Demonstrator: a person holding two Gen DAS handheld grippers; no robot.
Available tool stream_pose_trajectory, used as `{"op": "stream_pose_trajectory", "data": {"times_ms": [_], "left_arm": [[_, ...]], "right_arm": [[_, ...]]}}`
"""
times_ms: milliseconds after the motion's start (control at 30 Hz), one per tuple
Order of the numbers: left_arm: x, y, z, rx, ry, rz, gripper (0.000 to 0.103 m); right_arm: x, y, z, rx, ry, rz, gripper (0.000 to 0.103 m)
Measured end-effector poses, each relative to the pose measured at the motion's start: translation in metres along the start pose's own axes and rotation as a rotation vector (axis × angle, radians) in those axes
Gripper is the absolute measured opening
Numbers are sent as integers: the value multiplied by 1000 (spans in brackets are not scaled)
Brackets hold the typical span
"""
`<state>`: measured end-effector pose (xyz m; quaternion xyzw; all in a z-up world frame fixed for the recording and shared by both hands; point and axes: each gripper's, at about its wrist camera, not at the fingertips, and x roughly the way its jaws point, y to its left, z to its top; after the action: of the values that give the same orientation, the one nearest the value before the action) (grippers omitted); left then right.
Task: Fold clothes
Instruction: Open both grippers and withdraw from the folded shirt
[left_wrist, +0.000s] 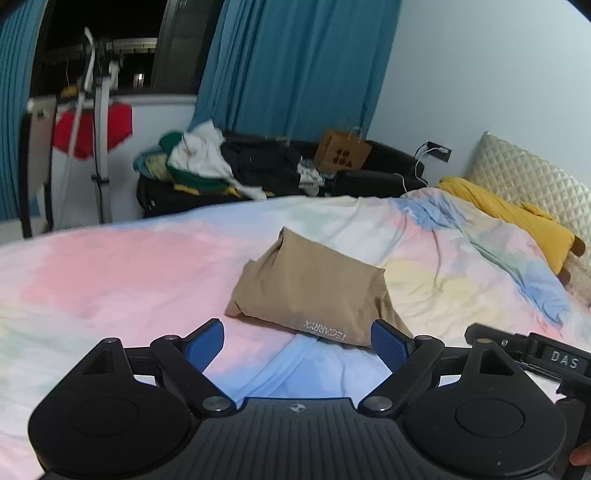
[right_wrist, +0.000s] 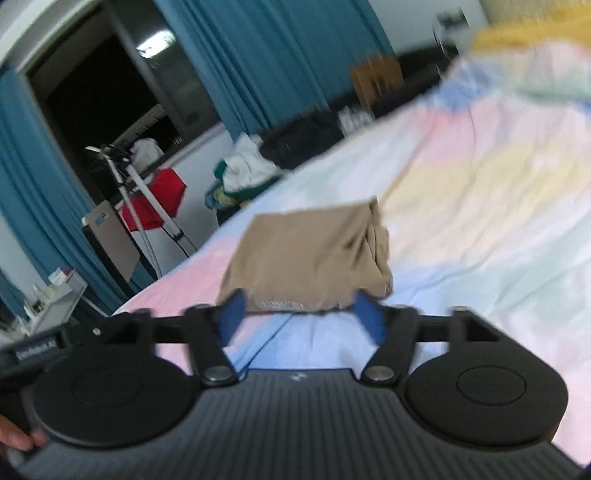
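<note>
**Both claws wide, folded tan garment lying free on the bed**

Nearest to me the left gripper (left_wrist: 297, 341) stood with its blue pads (left_wrist: 207, 343) spread wide and nothing between them; the right gripper (right_wrist: 299, 319) was spread just as wide, its pads (right_wrist: 231, 314) also bare of cloth, though that view was blurred; a fingertip (left_wrist: 581, 459) showed at the lower right edge of the left view, and part of a hand (right_wrist: 20, 441) at the lower left edge of the right one.

Just beyond the fingertips lay the tan garment (left_wrist: 314, 286), folded into a compact bundle, its near edge bearing pale lettering too small for me to read; it rested on the pastel sheet (left_wrist: 110, 273) near the middle of the bed, touched by neither claw; the cloth bulged upward rather than lying flat, with loose folds bunched on one side.

Farther along the bed a yellow plush toy (left_wrist: 517, 218) lay against a quilted pillow (left_wrist: 532, 177); past the far edge a heap of clothes (left_wrist: 207, 158) sat on a dark couch (left_wrist: 380, 166), a brown paper bag (left_wrist: 341, 153) beside it; teal curtains (left_wrist: 295, 62) hung behind, and a white stand (left_wrist: 99, 122) stood before a dark window with something red (left_wrist: 92, 129) behind it.
</note>
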<state>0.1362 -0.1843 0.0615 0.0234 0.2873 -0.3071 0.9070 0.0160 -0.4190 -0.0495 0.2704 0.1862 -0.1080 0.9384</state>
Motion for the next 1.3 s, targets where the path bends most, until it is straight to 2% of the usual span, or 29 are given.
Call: {"op": "stream_pose_trajectory", "data": {"times_ms": [33,100,300,467,667,900,1300], "left_arm": [[-18,-5,-2,17,-15,13,89],[-49,-15,-6,55,-68,34,103],[-114,-35,-22,124,-141,77,103],[-132,-37,-40,129,-174,101,103],[-135,-30,-60,96,-200,102,103],[-123,-22,-77,113,-177,117,103],[-109,-10,-91,104,-145,113,103]], "right_arm": [[-11,6,-2,-22,-20,15,82],[-28,14,-5,-58,-45,26,82],[-60,37,-16,-148,-87,3,82],[-75,52,-27,-192,-117,8,82],[-77,67,-42,-243,-119,15,82],[-61,71,-63,-282,-89,-26,82],[-42,69,-69,-270,-71,-87,82]]}}
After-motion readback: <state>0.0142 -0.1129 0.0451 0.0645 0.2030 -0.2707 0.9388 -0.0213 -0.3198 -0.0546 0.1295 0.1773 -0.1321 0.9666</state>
